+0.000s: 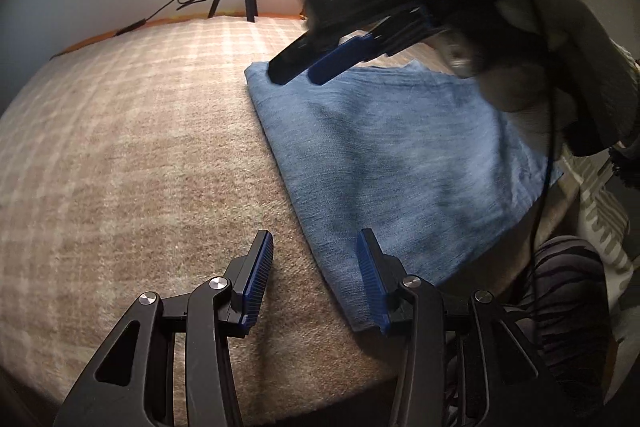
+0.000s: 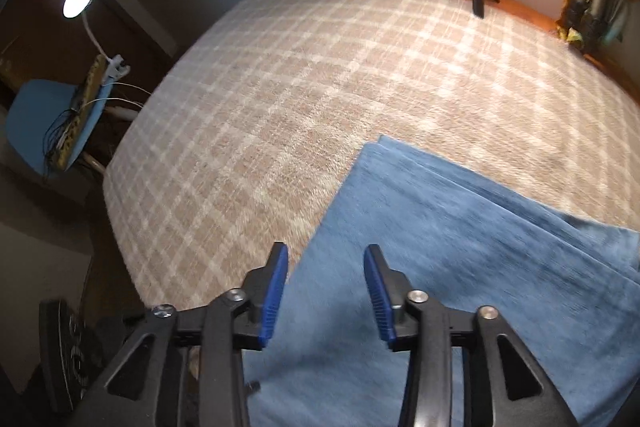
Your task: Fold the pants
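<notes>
Folded blue denim pants (image 1: 400, 163), flat rectangle on fuzzy plaid blanket (image 1: 140, 147).

- The right claw (image 2: 326, 291) hung with jaws apart and empty above the folded blue pants (image 2: 460, 247).
- The pants lay on a plaid blanket (image 2: 300, 87).
</notes>
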Demonstrator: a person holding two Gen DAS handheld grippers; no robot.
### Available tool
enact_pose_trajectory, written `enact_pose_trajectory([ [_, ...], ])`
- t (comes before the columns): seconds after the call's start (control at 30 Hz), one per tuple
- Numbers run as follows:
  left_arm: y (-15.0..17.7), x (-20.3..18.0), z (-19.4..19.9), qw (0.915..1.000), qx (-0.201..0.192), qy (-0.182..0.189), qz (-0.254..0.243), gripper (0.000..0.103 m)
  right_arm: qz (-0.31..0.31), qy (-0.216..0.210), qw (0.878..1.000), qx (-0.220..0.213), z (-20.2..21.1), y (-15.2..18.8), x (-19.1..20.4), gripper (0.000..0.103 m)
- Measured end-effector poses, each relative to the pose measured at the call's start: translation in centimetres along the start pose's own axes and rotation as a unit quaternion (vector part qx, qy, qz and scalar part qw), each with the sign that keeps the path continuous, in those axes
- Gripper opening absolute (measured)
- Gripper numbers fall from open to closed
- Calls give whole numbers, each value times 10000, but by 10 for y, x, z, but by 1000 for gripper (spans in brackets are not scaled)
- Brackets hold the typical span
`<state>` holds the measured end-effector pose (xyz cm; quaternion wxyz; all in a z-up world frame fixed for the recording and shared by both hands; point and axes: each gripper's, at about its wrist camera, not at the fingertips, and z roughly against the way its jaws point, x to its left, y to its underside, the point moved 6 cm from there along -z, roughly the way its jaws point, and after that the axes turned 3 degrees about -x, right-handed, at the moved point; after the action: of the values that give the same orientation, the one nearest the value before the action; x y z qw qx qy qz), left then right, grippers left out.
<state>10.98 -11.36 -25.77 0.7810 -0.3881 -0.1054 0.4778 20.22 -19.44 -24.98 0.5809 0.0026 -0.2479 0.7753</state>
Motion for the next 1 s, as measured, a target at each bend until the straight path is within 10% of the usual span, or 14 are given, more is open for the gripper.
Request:
enact_pose_trajectory([
  [0.5,3,9,11,9991,-79,276,305,42,786,1698,9774,980,-67,-26,25,45],
  [0.6,1,12,11,9986,-64,340,399,44,821,1792,9757,954,-66,-26,22,30],
  [0.8,-1,13,6,9964,18,467,703,48,423,1412,9870,641,-49,-29,7,6],
  [1.0,-3,3,-5,9937,160,633,916,50,-10,868,9961,176,-18,-35,-9,3],
])
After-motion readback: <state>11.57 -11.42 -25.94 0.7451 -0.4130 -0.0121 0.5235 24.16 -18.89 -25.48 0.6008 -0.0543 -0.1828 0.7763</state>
